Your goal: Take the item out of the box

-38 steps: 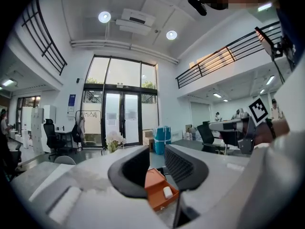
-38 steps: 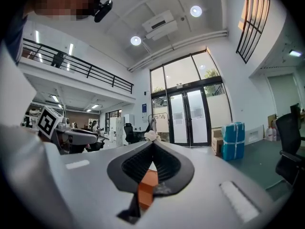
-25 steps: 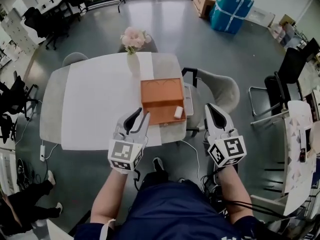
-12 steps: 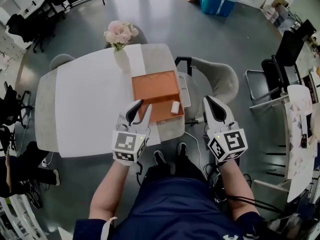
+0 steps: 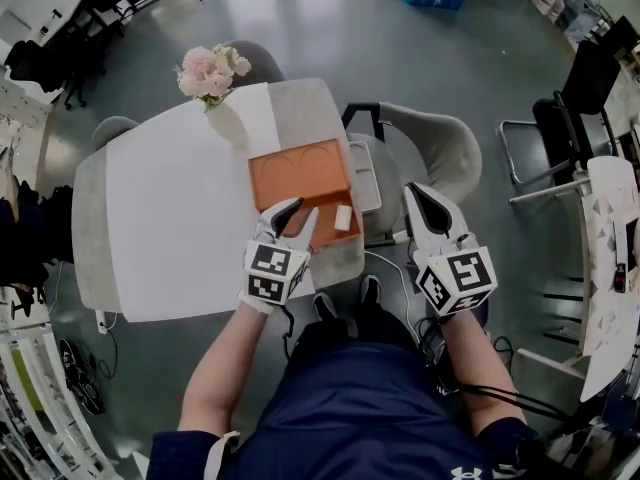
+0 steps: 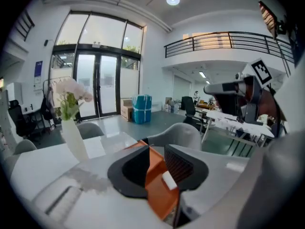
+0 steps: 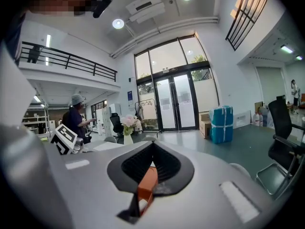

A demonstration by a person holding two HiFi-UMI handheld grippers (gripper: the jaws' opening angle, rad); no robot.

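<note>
An orange box [image 5: 298, 175] lies open on the white table [image 5: 170, 218], near its right edge. A small white item [image 5: 342, 218] rests in the box's near right corner. My left gripper [image 5: 293, 217] is open, with its tips at the box's near edge, just left of the item. In the left gripper view the box [image 6: 155, 171] and the item [image 6: 169, 180] show between and below the parted jaws of that gripper [image 6: 155, 151]. My right gripper [image 5: 420, 196] hangs off the table to the right, shut on nothing. In the right gripper view its tips [image 7: 152, 147] meet above a glimpse of the box [image 7: 147, 185].
A vase of pink flowers [image 5: 210, 76] stands at the table's far edge behind the box. A grey chair [image 5: 430, 148] sits to the right of the table, beside my right gripper. More chairs and another table [image 5: 610, 248] stand at the far right.
My left gripper has moved forward and right to the box's near edge, closer to the white item. The right gripper has kept its place beside the table.
</note>
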